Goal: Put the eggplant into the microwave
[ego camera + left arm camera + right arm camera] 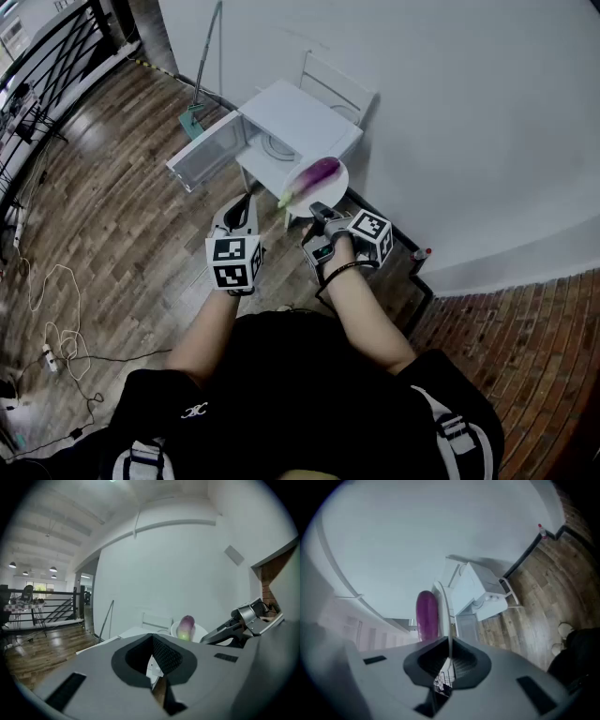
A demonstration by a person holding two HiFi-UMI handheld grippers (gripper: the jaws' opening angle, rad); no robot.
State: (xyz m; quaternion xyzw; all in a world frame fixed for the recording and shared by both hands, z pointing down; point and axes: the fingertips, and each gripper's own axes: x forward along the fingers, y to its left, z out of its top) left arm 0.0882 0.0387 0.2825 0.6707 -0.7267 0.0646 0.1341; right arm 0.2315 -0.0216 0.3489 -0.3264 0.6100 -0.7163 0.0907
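Observation:
A purple eggplant [317, 174] with a green stem end lies on a white plate [338, 180]. My right gripper [317, 208] is shut on the plate's near rim and holds it in the air in front of the white microwave [298, 120]. The microwave's door [204, 152] hangs open to the left. In the right gripper view the thin plate rim [443, 605] runs between the jaws, with the eggplant [426, 616] to its left. My left gripper [242, 203] hovers just left of the plate, shut and holding nothing. From the left gripper view the eggplant [187, 626] shows ahead.
The microwave stands on a small white table [246, 174] against the white wall. A white rack [336, 84] is behind it and a mop [201, 84] leans at the wall to the left. Black railing [47, 58] and floor cables [54, 319] lie far left.

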